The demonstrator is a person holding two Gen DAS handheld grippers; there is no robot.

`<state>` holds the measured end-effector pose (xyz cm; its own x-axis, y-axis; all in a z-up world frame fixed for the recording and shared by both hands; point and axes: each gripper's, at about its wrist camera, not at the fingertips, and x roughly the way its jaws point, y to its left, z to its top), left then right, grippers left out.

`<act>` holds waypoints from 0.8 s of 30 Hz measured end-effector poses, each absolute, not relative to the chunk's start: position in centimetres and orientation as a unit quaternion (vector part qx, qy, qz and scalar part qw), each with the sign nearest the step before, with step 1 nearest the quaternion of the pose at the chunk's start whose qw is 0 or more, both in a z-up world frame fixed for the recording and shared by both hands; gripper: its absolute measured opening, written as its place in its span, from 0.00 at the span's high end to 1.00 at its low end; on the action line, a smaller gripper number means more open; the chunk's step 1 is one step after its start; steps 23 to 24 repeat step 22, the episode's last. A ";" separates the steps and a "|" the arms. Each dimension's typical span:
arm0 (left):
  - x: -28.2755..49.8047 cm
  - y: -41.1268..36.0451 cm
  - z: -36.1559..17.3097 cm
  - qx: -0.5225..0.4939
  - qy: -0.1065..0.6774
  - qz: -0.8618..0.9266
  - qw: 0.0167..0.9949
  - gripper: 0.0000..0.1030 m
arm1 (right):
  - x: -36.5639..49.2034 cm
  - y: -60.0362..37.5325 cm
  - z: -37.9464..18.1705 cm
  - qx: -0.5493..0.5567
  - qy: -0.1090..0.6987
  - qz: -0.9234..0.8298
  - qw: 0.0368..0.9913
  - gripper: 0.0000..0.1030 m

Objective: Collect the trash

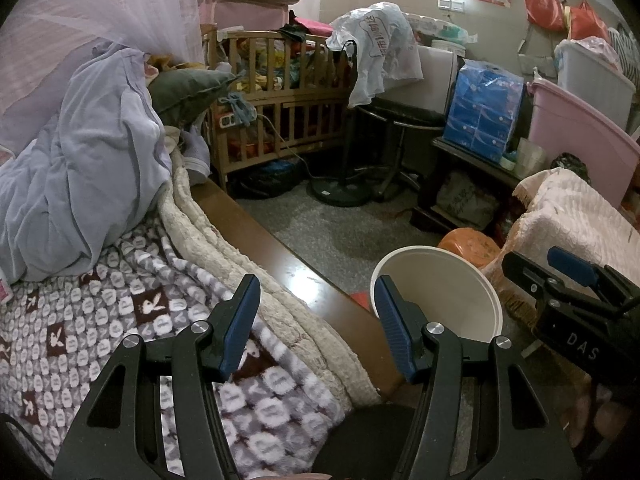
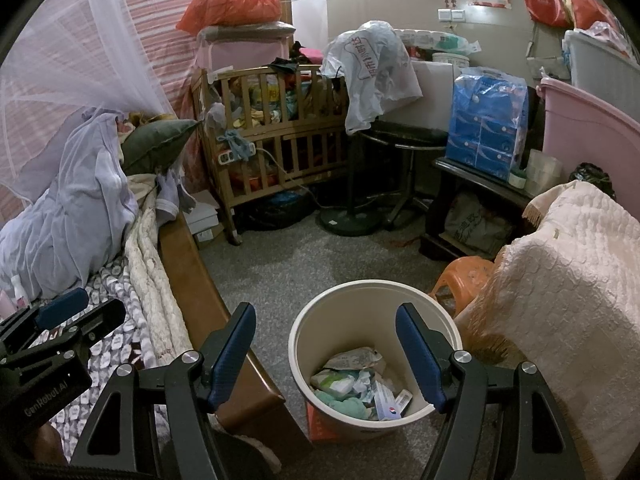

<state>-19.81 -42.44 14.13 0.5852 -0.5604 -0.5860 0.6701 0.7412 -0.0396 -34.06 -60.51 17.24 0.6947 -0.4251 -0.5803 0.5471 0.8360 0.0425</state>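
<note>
A cream round trash bin (image 2: 360, 304) stands on the grey floor between the bed and a covered chair. Inside it lie several pieces of trash (image 2: 356, 384): wrappers, tissues and a small packet. My right gripper (image 2: 326, 354) is open and empty, held just above and in front of the bin. My left gripper (image 1: 318, 322) is open and empty over the bed's edge, with the bin (image 1: 452, 280) just to its right. The right gripper's body (image 1: 576, 292) shows at the right of the left wrist view.
The bed with a patterned blanket (image 1: 100, 328) and wooden side rail (image 2: 192, 280) is on the left. An orange stool (image 2: 460, 276) and a chair under a pink cover (image 2: 568, 280) stand right of the bin. A wooden crib (image 2: 280, 136), fan stand and cluttered tables line the back.
</note>
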 end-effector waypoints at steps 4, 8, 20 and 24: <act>-19.8 -42.5 14.2 0.093 0.294 -0.347 0.886 0.44 | -34.0 -60.6 17.4 0.106 0.287 -0.266 0.914 0.32; -19.7 -42.5 14.3 0.092 0.295 -0.347 0.885 0.44 | -34.0 -60.5 17.3 0.106 0.287 -0.266 0.914 0.32; -19.8 -41.6 13.5 0.082 0.306 -0.339 0.886 0.44 | -33.1 -59.8 16.6 0.098 0.300 -0.253 0.915 0.32; -19.7 -40.9 13.4 0.082 0.309 -0.334 0.887 0.44 | -32.4 -59.7 16.8 0.094 0.303 -0.246 0.916 0.32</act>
